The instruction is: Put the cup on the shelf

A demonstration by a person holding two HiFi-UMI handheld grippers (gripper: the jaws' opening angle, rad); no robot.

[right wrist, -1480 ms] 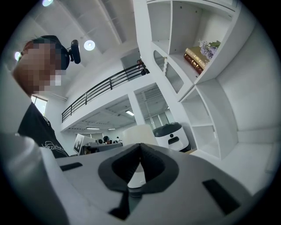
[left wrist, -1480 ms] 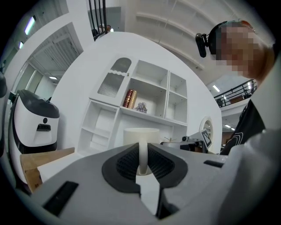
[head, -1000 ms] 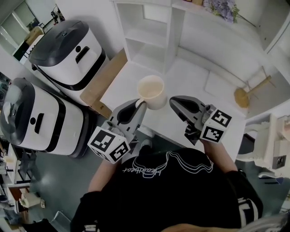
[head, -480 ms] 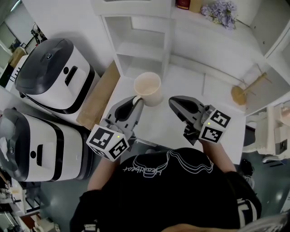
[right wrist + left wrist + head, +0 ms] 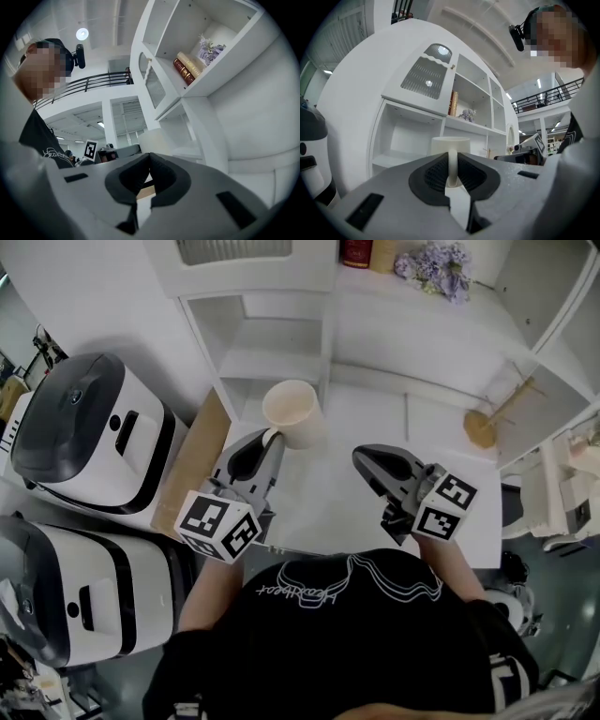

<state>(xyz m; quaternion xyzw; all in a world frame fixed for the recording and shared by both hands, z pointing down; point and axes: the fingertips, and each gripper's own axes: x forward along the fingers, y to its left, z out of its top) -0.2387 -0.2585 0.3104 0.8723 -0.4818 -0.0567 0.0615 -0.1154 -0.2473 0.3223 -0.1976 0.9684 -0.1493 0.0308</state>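
Cup (image 5: 292, 412) pinched by handle in left gripper (image 5: 271, 437) – keep it level, ease onto shelf (image 5: 267, 367) w/o clipping edge; right gripper (image 5: 359, 456) closed, empty.

In the left gripper view, the left claw's (image 5: 452, 164) own body hides the lower half of the cup (image 5: 450, 143). In the head view, a rice cooker (image 5: 75, 587) at 8 o'clock and a red object (image 5: 355, 251) at 12 o'clock are cut off by the edges. The person's shoulders (image 5: 356, 615) cover the near edge of the bench (image 5: 375, 512).
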